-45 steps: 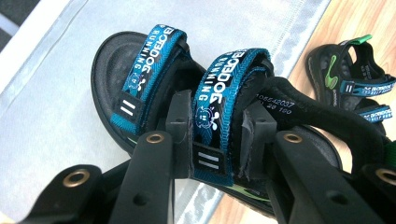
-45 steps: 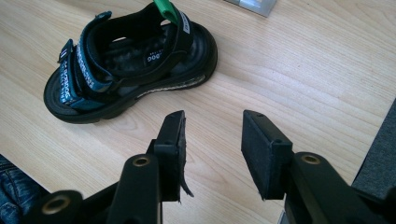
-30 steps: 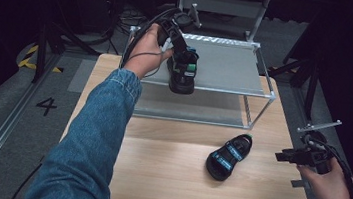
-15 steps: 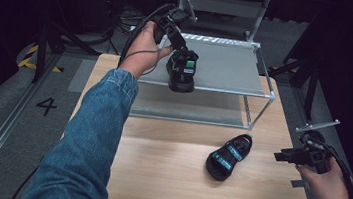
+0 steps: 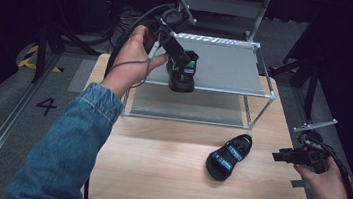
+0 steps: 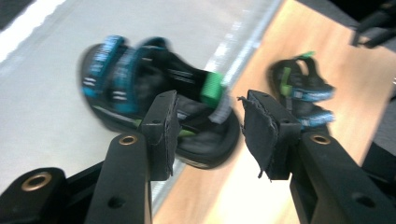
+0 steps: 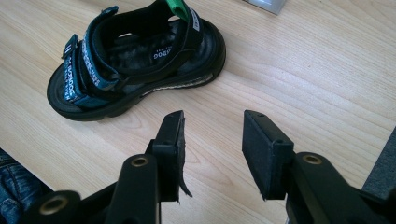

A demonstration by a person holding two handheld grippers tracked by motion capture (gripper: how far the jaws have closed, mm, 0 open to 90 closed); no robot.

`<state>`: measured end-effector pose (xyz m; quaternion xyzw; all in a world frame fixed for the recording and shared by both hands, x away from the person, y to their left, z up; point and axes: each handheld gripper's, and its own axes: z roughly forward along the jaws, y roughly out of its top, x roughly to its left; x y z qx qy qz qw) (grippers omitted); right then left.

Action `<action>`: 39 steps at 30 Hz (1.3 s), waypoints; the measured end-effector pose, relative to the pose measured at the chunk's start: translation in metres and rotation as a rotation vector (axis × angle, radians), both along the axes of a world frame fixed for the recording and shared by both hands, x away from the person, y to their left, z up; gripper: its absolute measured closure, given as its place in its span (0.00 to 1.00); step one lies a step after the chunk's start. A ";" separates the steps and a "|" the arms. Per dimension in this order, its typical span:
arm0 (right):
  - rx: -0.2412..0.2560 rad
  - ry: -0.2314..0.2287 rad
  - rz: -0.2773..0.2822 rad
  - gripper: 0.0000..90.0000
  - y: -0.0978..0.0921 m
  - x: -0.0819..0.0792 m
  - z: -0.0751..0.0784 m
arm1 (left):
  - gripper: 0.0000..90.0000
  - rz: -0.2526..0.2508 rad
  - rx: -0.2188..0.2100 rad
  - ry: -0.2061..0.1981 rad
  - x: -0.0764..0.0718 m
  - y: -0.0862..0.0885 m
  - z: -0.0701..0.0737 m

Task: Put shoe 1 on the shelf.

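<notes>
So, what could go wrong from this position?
1. The sandal on the shelf sits at the front edge of the rack's top shelf; with the left gripper open close by it, a nudge could tip it off.
2. The right gripper is open beside the sandal on the table and could push it away.

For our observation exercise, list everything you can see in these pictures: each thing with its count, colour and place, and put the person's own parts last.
Sandal on shelf: one, black with blue straps and a green tab, on the upper shelf at its front edge.
Sandal on table: one, same colours, on the wood in front of the rack.
Shelf rack: one, grey metal, two shelves, at the back of the table.
Table: one, light wood.
Floor marking "4": one, black, left of the table.
Left gripper: one, black, jaws open just in front of the shelf sandal.
Right gripper: one, black, jaws open above the table near the other sandal.
Sleeve: one, blue denim, left arm.
</notes>
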<state>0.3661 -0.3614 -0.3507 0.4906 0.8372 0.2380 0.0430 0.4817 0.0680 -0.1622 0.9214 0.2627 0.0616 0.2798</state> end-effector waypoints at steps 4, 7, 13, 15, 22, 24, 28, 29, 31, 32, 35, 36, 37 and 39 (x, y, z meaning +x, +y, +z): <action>0.000 0.000 0.000 0.66 0.000 0.000 0.000 | 0.68 -0.023 -0.018 -0.017 -0.016 -0.001 -0.006; 0.000 0.001 0.002 0.66 0.000 0.000 0.000 | 0.72 -0.016 -0.042 -0.022 -0.029 0.000 -0.018; 0.001 0.000 0.000 0.66 0.000 0.000 0.000 | 0.78 -0.005 -0.106 -0.005 -0.037 0.005 -0.039; 0.001 0.000 -0.001 0.66 0.000 0.000 0.000 | 0.80 0.001 -0.119 -0.009 -0.038 0.006 -0.043; -0.001 0.008 0.003 0.66 0.000 0.001 -0.002 | 0.84 0.011 -0.161 0.014 -0.041 0.008 -0.068; -0.001 0.009 0.003 0.66 0.000 0.001 -0.002 | 0.85 0.017 -0.169 0.024 -0.041 0.006 -0.075; 0.000 0.010 0.000 0.66 0.000 0.001 -0.002 | 0.88 0.047 -0.187 0.014 -0.039 0.006 -0.087; -0.002 0.010 0.004 0.67 0.000 0.001 -0.002 | 0.88 0.053 -0.198 0.019 -0.038 0.006 -0.089; -0.004 0.013 0.007 0.67 0.000 0.001 -0.003 | 0.88 0.057 -0.205 0.029 -0.035 0.006 -0.093; -0.004 0.013 0.007 0.67 0.000 0.001 -0.003 | 0.88 0.057 -0.205 0.029 -0.035 0.006 -0.093; -0.002 0.015 0.005 0.67 0.000 0.001 -0.003 | 0.88 0.089 -0.207 0.020 -0.032 0.007 -0.097; -0.002 0.014 0.003 0.67 0.000 0.001 -0.003 | 0.89 0.099 -0.193 0.009 -0.030 0.007 -0.099; -0.002 0.014 0.003 0.67 0.000 0.001 -0.003 | 0.90 0.104 -0.190 0.006 -0.030 0.007 -0.099; -0.003 0.013 0.004 0.67 0.000 0.001 -0.003 | 0.93 0.109 -0.209 0.013 -0.028 0.009 -0.100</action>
